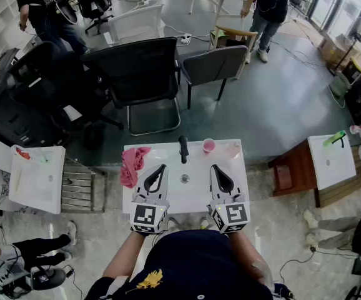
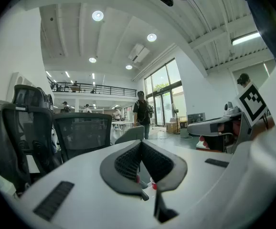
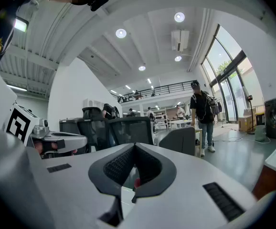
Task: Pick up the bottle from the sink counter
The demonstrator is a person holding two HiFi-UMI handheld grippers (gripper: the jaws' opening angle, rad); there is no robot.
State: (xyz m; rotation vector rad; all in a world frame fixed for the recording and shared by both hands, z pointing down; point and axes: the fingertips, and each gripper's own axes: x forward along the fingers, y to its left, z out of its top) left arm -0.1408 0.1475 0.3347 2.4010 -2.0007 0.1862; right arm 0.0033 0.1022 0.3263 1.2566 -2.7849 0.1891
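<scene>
Head view, counter: the white sink counter (image 1: pixel 230 195) lay directly below the person, with the drain (image 1: pixel 184 179) near its centre.
Head view, bottle: the small pink round item at the back edge, at 1 o'clock from the drain, was judged to be the bottle (image 1: pixel 208 145). It stood on the counter just beside the faucet (image 1: pixel 183 149).
Head view, cloth: a pink cloth (image 1: pixel 132 164) hung over the counter's edge at 9 o'clock.
Head view, grippers: the left gripper (image 1: pixel 162 166) and right gripper (image 1: pixel 213 166) hovered level over the basin. The bottle was at 12 o'clock from the right gripper, near it but not touching.
Left gripper view: the left gripper (image 2: pixel 140 143) had its fingers together at the tips, with nothing between them. A red speck (image 2: pixel 153 185) showed beneath; what it was could not be told.
Right gripper view: the right gripper (image 3: pixel 134 146) had its fingers together and was empty. A red speck (image 3: pixel 137 181) showed below.
Progress: nothing was done yet; the bottle was untouched.
Remaining: open the fingers, reach the bottle, close on it, lift.
</scene>
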